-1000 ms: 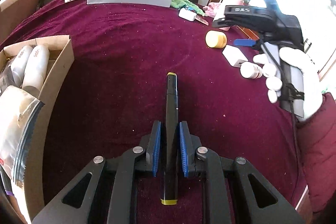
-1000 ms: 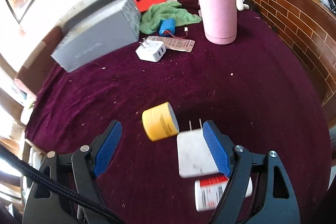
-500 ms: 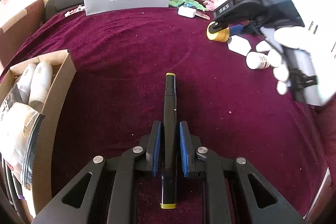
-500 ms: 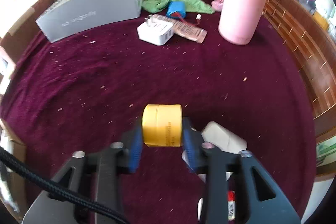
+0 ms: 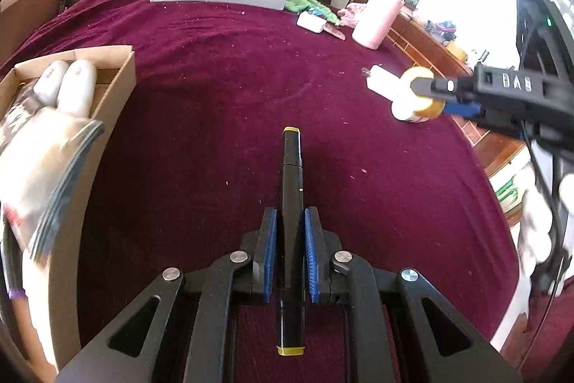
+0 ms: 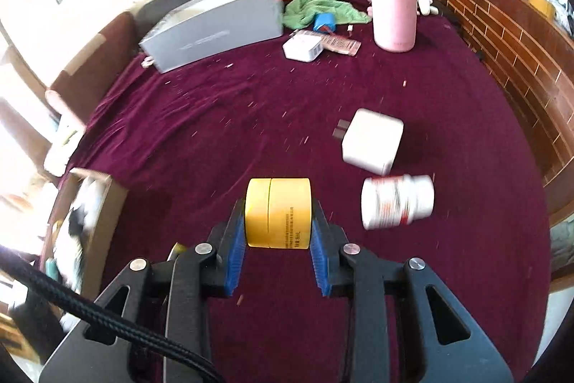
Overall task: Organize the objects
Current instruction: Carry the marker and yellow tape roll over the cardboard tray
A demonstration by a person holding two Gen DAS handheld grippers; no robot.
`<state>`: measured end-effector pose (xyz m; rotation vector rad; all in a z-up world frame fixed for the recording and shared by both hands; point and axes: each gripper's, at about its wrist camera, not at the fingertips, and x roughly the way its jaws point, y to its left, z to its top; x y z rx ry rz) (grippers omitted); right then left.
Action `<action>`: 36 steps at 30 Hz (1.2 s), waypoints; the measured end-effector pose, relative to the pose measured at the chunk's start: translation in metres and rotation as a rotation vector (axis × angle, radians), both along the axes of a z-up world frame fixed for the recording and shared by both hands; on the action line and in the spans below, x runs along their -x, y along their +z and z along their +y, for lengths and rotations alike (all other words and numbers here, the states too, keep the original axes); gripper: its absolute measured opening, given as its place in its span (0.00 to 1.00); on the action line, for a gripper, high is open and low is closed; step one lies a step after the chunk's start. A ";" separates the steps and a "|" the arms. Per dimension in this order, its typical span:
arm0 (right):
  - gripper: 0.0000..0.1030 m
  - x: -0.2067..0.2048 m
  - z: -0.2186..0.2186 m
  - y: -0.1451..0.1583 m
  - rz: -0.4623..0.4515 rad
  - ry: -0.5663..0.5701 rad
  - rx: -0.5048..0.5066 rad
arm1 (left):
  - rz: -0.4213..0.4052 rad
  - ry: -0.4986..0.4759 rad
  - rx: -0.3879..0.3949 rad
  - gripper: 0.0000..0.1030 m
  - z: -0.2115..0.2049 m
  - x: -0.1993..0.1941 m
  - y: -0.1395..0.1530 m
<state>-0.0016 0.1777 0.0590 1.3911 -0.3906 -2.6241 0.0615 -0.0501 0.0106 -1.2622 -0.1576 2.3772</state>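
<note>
Now L tool angled down gripping marker; R tool clamps yellow jar.

The surface wears a matt, napped burgundy cloth flecked with lint. The yellow jar looks like smooth satin plastic, the marker glossy black plastic. The open box is plain brown cardboard; the blurred white bottle is probably plastic.
</note>
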 end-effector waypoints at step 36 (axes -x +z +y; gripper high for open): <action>0.30 -0.082 -0.240 -0.006 -0.035 0.510 0.148 | 0.097 0.394 0.034 0.12 -0.216 -0.064 0.031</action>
